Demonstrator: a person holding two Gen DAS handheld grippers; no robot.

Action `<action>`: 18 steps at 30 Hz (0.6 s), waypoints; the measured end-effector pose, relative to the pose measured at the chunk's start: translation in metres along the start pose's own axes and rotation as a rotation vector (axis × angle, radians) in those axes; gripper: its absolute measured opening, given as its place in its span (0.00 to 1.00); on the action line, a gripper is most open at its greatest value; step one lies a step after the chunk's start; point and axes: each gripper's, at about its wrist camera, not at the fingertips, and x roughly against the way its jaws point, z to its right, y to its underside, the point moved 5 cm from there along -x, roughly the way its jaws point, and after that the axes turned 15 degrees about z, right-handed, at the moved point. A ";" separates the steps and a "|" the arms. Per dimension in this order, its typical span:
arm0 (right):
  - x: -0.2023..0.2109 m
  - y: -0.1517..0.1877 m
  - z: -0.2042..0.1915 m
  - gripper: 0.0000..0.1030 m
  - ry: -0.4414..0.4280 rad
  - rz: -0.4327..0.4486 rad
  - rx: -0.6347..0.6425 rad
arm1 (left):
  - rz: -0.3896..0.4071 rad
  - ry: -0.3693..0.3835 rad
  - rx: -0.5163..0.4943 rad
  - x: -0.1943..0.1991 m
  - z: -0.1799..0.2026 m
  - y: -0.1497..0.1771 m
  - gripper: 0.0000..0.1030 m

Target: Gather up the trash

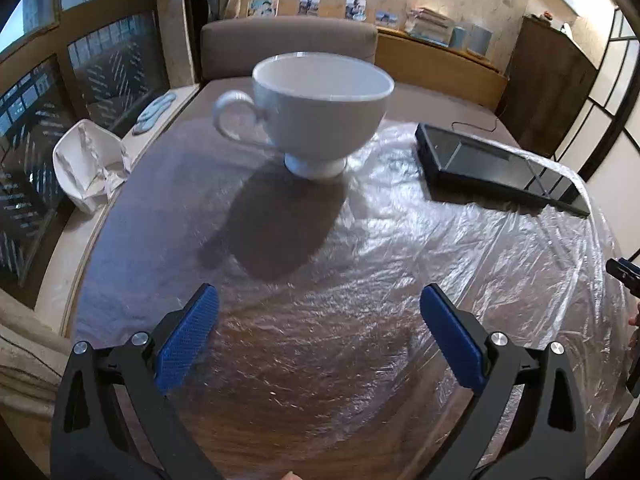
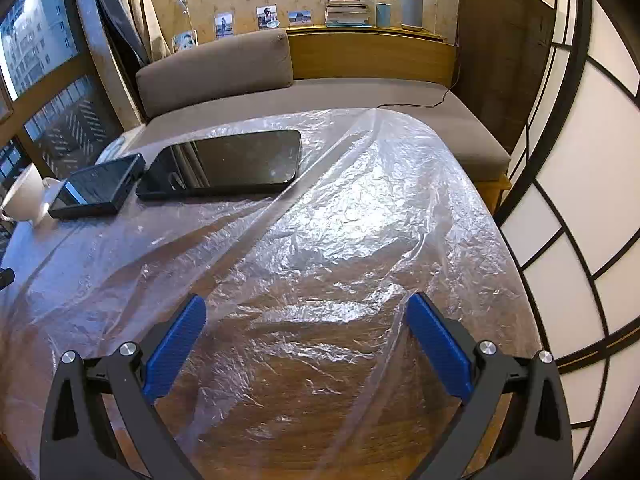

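A crumpled clear plastic sheet point(image 1: 460, 240) lies spread over the round wooden table point(image 1: 132, 216); it also shows in the right wrist view point(image 2: 340, 232). A crumpled white paper bag point(image 1: 86, 164) sits at the table's far left edge by the window. My left gripper point(image 1: 319, 308) is open and empty, low over the table in front of a white cup point(image 1: 320, 108). My right gripper point(image 2: 306, 316) is open and empty, hovering over the plastic sheet.
The white footed cup stands mid-table; it shows at the left edge in the right wrist view point(image 2: 24, 196). A black tablet point(image 2: 228, 164) and a smaller black device point(image 2: 98, 192) lie on the table's far side. A brown sofa point(image 2: 216, 68) stands behind.
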 end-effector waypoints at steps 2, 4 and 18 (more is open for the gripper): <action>-0.001 0.002 -0.005 0.96 0.022 -0.010 0.035 | 0.000 -0.025 -0.016 -0.001 0.000 0.001 0.98; 0.000 0.002 -0.005 0.96 0.024 -0.009 0.032 | -0.003 -0.033 -0.022 -0.003 -0.001 0.000 0.98; 0.002 0.001 -0.007 0.96 0.025 -0.010 0.032 | -0.019 -0.061 -0.049 -0.006 -0.002 0.000 0.99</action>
